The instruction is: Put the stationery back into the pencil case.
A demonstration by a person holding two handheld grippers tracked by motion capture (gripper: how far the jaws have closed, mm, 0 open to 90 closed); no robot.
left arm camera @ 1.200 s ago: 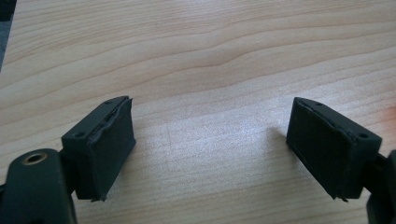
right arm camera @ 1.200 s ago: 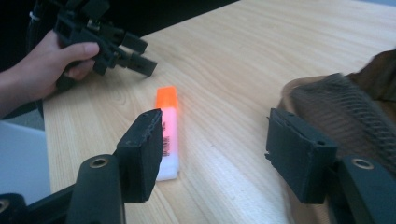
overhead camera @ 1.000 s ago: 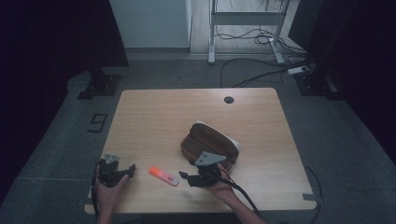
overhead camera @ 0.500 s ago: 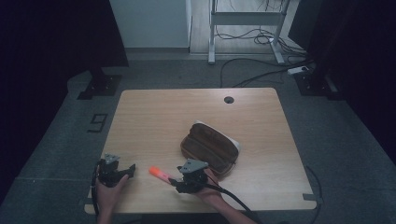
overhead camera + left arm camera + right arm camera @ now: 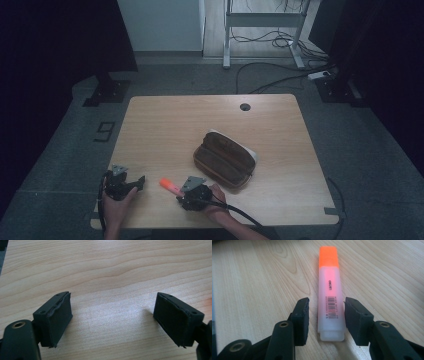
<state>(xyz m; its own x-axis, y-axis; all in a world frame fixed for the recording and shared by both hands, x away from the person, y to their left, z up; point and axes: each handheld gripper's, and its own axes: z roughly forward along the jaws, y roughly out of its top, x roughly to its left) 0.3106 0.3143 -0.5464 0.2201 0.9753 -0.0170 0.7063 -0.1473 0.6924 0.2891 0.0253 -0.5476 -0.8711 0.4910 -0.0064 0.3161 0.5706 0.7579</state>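
Pale wood-grain tabletop (image 5: 165, 125) with a round cable hole (image 5: 245, 107) near the far edge, set on grey carpet in a dim room; black drapes at both sides, a metal frame (image 5: 262, 20) and loose cables (image 5: 280, 80) on the floor behind. At the near left corner, left hand-held gripper (image 5: 134, 183) resting low in a hand, jaws spread wide over bare wood, nothing between them. Just to its right, orange-capped highlighter (image 5: 329, 290) lying flat near the front edge, cap pointing away from the right hand-held gripper (image 5: 325, 315), whose jaws have just been closing and now flank the clear tail end, a thin gap on each side (pads not yet pressing). Further right, brown pencil case (image 5: 224, 160) lying open, well apart from the highlighter; contents too dark to make out. Forearms cut off at the bottom edge; barcode print on the highlighter too small to read.
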